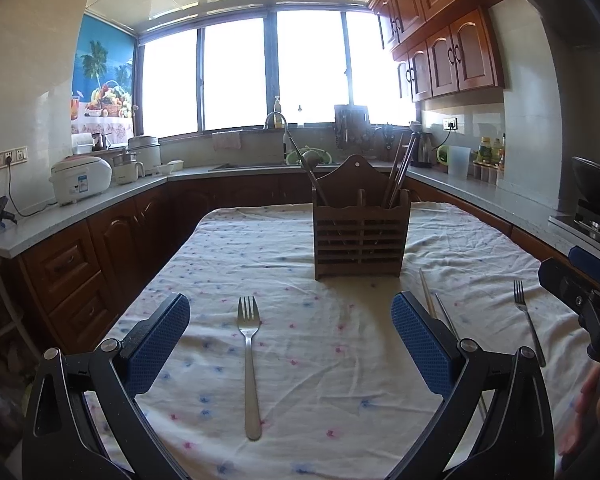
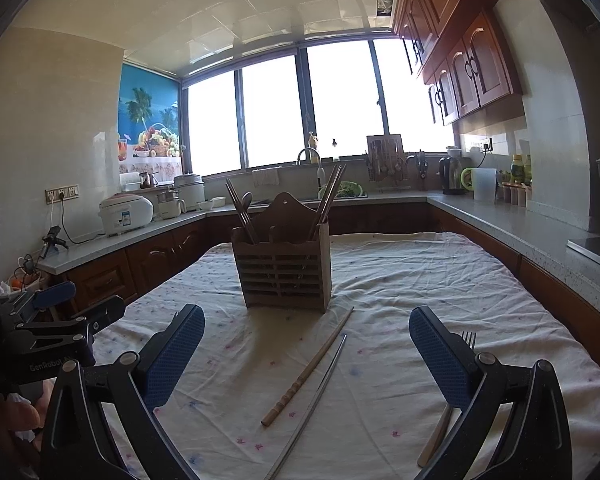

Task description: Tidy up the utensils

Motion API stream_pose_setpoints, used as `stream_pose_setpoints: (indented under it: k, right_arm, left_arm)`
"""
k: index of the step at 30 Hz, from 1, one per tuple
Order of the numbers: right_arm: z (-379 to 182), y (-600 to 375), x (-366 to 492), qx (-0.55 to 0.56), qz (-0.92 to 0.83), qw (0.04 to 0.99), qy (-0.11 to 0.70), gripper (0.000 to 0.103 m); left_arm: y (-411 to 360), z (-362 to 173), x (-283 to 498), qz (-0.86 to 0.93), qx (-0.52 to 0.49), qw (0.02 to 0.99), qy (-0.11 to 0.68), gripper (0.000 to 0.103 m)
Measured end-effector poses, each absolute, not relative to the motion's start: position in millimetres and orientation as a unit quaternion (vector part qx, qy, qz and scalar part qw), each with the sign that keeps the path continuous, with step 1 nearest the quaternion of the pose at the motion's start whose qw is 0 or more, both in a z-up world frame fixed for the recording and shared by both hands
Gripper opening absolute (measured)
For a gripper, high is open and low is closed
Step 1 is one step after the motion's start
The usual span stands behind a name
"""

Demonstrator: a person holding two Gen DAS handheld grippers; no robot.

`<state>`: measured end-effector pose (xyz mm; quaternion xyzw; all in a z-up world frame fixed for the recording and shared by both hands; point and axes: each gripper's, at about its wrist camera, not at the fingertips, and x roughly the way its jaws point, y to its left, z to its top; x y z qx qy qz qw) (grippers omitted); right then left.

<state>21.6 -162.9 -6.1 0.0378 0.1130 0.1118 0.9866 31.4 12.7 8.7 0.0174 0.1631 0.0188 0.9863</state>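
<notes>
A wooden utensil holder (image 1: 360,228) stands on the cloth-covered table (image 1: 292,248), with chopsticks and a spoon in it; it also shows in the right wrist view (image 2: 286,272). My left gripper (image 1: 290,340) is open, and a metal fork (image 1: 250,364) lies flat on the cloth between its fingers. My right gripper (image 2: 306,356) is open above a wooden chopstick (image 2: 308,368) and a metal chopstick (image 2: 314,404). A second fork (image 2: 466,338) lies partly hidden behind the right finger; it also shows in the left wrist view (image 1: 530,320).
Kitchen counters (image 1: 80,208) run around the table on the left, back and right. A rice cooker (image 1: 80,178) sits on the left counter. A sink (image 1: 268,164) is under the window. A stove with a wok (image 1: 596,188) is at the right.
</notes>
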Motion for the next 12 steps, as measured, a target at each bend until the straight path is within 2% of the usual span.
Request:
stream_pose_setpoints:
  k: [12]
  right_arm:
    - [-10.4, -164.8, 29.0, 0.046, 0.112, 0.985, 0.122, 0.103]
  left_arm:
    - [8.3, 7.1, 40.7, 0.009, 0.016, 0.985, 0.174, 0.103]
